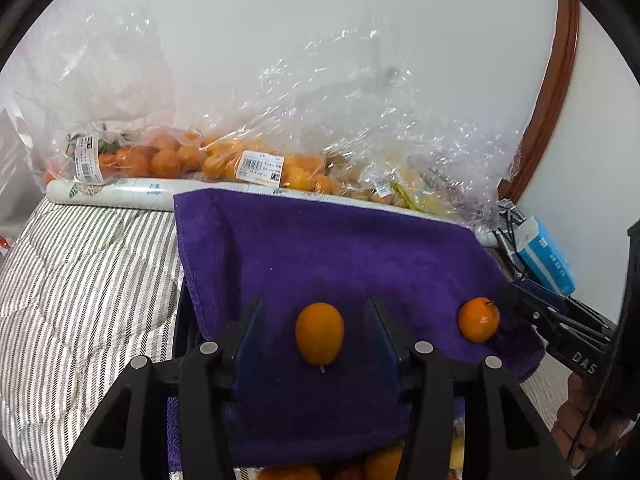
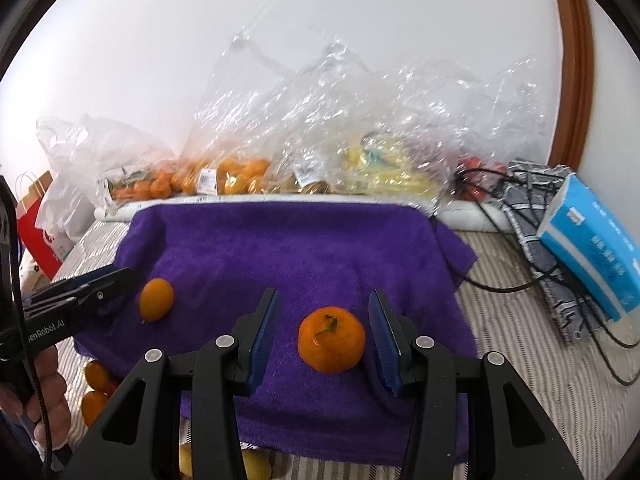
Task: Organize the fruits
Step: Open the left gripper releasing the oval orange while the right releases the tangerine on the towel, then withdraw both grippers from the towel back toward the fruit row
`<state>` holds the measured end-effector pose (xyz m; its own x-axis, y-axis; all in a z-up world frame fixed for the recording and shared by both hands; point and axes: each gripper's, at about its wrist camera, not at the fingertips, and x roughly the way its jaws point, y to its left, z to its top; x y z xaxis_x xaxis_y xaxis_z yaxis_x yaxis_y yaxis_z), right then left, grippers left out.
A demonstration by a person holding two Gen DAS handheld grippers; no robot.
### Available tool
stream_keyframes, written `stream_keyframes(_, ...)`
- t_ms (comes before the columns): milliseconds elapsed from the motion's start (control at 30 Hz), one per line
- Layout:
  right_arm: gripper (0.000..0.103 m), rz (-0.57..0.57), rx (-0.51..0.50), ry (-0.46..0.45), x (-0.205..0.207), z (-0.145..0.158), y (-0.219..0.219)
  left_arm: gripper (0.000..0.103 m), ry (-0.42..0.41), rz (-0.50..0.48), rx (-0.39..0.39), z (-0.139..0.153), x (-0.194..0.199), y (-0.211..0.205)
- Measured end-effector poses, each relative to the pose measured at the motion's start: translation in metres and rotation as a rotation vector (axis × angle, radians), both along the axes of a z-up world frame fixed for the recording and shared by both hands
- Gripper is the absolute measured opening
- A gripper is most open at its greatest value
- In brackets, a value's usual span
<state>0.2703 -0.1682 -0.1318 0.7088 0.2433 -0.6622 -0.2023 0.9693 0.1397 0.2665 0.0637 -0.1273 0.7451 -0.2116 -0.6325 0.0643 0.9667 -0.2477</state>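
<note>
the kumquat [image 1: 319,333] lies on the purple towel [image 1: 320,248] between the left gripper [image 1: 318,332]'s open fingers, untouched, its long axis running along them. the tangerine [image 2: 331,339] sits likewise between the right gripper [image 2: 323,342]'s open fingers, stem up, each fruit nearest its own hand.

On my left gripper [image 1: 316,336] I'm looking at a matte black frame with forked arms, round silver pins at each pivot and two translucent blue pads on the fingers [image 1: 250,344]. My right gripper [image 2: 322,334] is the same build, black arms, silver pins, ribbed blue pads [image 2: 264,336]. From the side, one handle carries white lettering, "DAS" as far as I can read it, the other "enRobot.AI", each with a thin black cable [image 2: 42,392] trailing past the hand [image 2: 48,400].
</note>
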Motion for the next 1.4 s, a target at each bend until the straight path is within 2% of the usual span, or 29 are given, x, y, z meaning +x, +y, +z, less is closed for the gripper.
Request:
stream_keyframes(167,0.050,-0.003,-0.001,-0.016,-0.023,0.017,-0.003,0.053,-0.052,-0.012,-0.003,0.022,-0.011,-0.003)
stream_keyframes(300,0.050,-0.016,0.003,-0.026,-0.040,0.030,-0.006,0.053,-0.041,-0.040,-0.019,0.038,-0.022,-0.006)
stream_keyframes(367,0.051,-0.027,0.005,-0.019,-0.049,0.034,-0.007,0.053,-0.040,-0.047,-0.004,0.045,-0.033,-0.006)
stream_keyframes(533,0.052,-0.023,0.033,0.017,-0.071,0.037,-0.008,0.053,-0.027,-0.017,0.015,0.051,-0.058,0.004)
stream_keyframes(700,0.052,0.005,0.008,0.019,-0.101,0.035,0.001,0.053,-0.003,0.016,0.009,0.044,-0.084,0.016)
stream_keyframes(1067,0.052,0.129,-0.004,0.103,-0.142,-0.003,0.034,0.054,0.047,0.054,0.027,0.023,-0.123,0.039)
stream_keyframes(1333,0.051,0.157,-0.048,0.166,-0.141,-0.040,0.052,0.054,0.089,0.058,0.021,0.000,-0.141,0.054)
stream_keyframes(1400,0.044,0.154,-0.062,0.183,-0.140,-0.047,0.053,0.054,0.098,0.043,0.012,-0.005,-0.142,0.052)
